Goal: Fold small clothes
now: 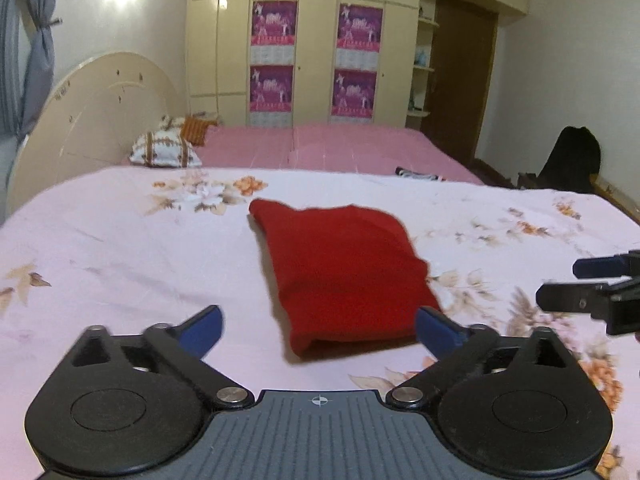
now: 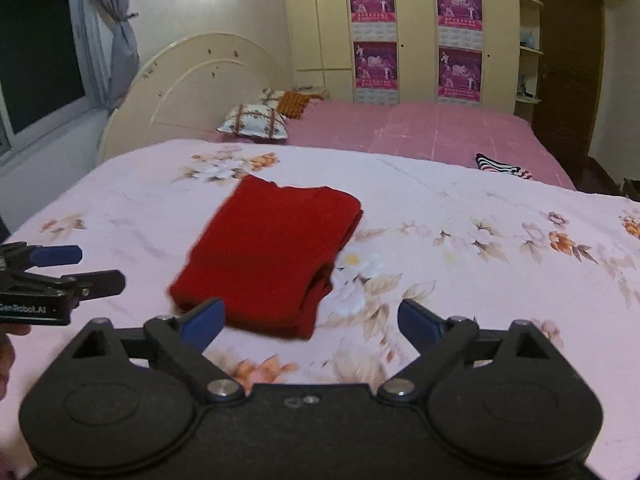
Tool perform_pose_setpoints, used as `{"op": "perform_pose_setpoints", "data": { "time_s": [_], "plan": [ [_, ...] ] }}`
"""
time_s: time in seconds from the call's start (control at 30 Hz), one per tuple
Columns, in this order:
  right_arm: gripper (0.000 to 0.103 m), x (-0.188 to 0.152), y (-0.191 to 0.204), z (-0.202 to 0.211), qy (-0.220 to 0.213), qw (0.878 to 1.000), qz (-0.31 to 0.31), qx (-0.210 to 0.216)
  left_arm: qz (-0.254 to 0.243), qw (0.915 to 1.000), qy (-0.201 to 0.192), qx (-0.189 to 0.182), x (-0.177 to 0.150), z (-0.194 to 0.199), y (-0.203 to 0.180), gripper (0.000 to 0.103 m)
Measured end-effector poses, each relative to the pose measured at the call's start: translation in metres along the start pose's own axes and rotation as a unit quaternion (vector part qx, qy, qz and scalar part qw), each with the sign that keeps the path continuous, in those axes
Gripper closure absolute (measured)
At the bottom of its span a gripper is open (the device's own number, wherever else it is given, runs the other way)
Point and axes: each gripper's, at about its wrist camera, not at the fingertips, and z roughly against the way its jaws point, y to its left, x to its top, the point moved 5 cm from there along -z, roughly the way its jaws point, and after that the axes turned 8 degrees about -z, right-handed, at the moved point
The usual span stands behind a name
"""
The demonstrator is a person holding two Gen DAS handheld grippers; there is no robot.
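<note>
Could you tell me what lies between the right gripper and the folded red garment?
Only bare floral bedsheet, seen in the right wrist view: the open right gripper sits just short of the red garment.

garment (image 1: 344,276): plain deep red
bedsheet (image 1: 120,248): pale pink, orange and white flower print
far bed cover (image 2: 440,128): plain rose pink
pillow (image 2: 256,120): white, brown floral bands
hand-held gripper fingertips (image 2: 204,322): blue on black
wardrobe posters (image 2: 374,0): purple
</note>
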Motion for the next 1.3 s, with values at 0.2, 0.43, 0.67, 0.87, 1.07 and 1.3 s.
{"op": "perform_pose_setpoints", "data": {
  "time_s": [0.2, 0.43, 0.67, 0.87, 1.07, 1.3],
  "plan": [
    [0.001, -0.012, 0.019, 0.051, -0.034, 0.999, -0.007, -0.013, -0.008, 0.9993, -0.035, 0.008, 0.004, 0.06, -0.012, 0.0],
    [0.001, -0.017, 0.041, 0.091, -0.074, 0.997, -0.001, -0.026, 0.001, 0.9986, -0.053, 0.007, -0.006, 0.109, -0.015, 0.0],
    [0.001, -0.026, 0.052, 0.106, -0.089, 0.995, -0.007, -0.035, -0.004, 0.9982, -0.06, -0.002, -0.013, 0.128, -0.016, 0.0],
    [0.001, -0.03, 0.057, 0.112, -0.096, 0.994, -0.009, -0.042, -0.008, 0.9972, -0.074, -0.01, -0.01, 0.137, -0.016, 0.0],
    [0.001, -0.032, 0.061, 0.118, -0.109, 0.993, -0.015, -0.052, -0.012, 0.9965, -0.082, -0.015, -0.008, 0.138, -0.018, 0.0],
    [0.001, -0.028, 0.07, 0.114, -0.114, 0.992, -0.007, -0.059, -0.01, 0.9962, -0.085, -0.016, -0.009, 0.14, -0.015, 0.0]
  ]
}}
